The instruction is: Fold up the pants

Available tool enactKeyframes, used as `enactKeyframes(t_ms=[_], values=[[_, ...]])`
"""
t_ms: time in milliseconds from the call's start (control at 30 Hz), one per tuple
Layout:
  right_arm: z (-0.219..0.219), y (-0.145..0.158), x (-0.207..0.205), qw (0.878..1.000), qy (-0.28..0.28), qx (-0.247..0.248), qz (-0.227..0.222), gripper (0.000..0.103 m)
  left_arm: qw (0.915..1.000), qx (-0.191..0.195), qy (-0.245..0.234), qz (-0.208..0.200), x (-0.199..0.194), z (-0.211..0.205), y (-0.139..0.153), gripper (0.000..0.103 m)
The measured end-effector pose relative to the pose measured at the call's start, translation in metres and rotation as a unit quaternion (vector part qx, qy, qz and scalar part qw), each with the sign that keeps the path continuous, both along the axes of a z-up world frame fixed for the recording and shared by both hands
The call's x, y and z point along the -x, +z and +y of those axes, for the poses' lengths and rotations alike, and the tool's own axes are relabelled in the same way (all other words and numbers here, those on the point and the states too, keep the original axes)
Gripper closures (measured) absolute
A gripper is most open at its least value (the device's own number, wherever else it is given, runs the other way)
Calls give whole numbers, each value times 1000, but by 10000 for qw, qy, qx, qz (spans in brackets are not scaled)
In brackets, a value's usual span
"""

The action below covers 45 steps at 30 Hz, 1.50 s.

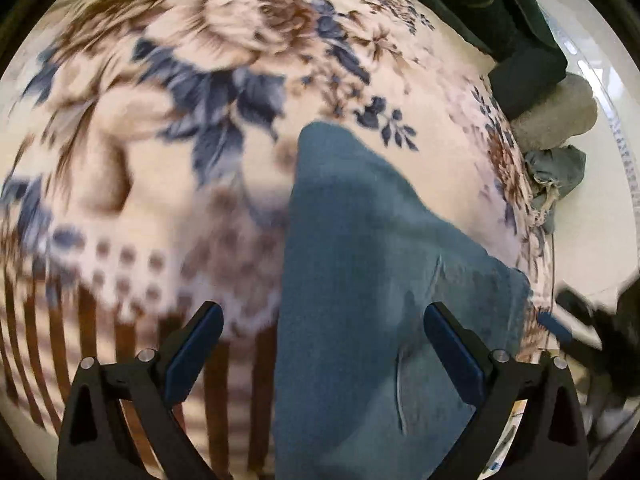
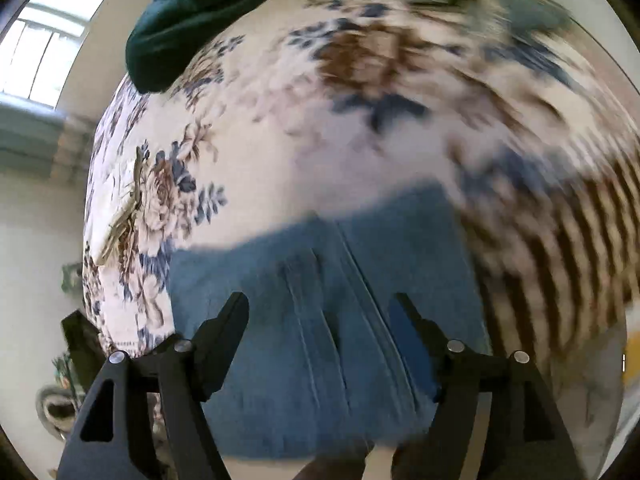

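Floral blanket (image 1: 168,128) under blue pants (image 1: 360,280)

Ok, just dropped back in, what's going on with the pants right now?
A person is working with a handheld tool in each hand over a pair of blue pants spread on a floral blanket. Both the left tool and the right tool are open above the fabric, gripping nothing. The pants lie flat, apparently already folded narrow. A dark green cloth sits at the blanket's far edge, untouched.
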State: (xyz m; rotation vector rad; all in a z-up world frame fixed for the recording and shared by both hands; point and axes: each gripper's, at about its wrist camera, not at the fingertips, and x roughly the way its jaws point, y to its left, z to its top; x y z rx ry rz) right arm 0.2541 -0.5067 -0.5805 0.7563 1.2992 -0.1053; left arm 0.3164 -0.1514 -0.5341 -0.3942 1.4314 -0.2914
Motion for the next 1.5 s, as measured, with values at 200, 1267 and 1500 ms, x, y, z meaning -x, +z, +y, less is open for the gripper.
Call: enactKeyframes(t_ms=[200, 1267, 1500], values=[[-1, -62, 71, 9895, -832, -806, 862, 29, 9994, -219, -27, 273, 38, -3, -13, 0], [2, -128, 69, 9725, -1053, -2029, -447, 24, 9996, 162, 222, 104, 1, -3, -27, 0], [-7, -154, 74, 9578, -1398, -2448, -554, 23, 9989, 320, 164, 306, -10, -12, -43, 0]])
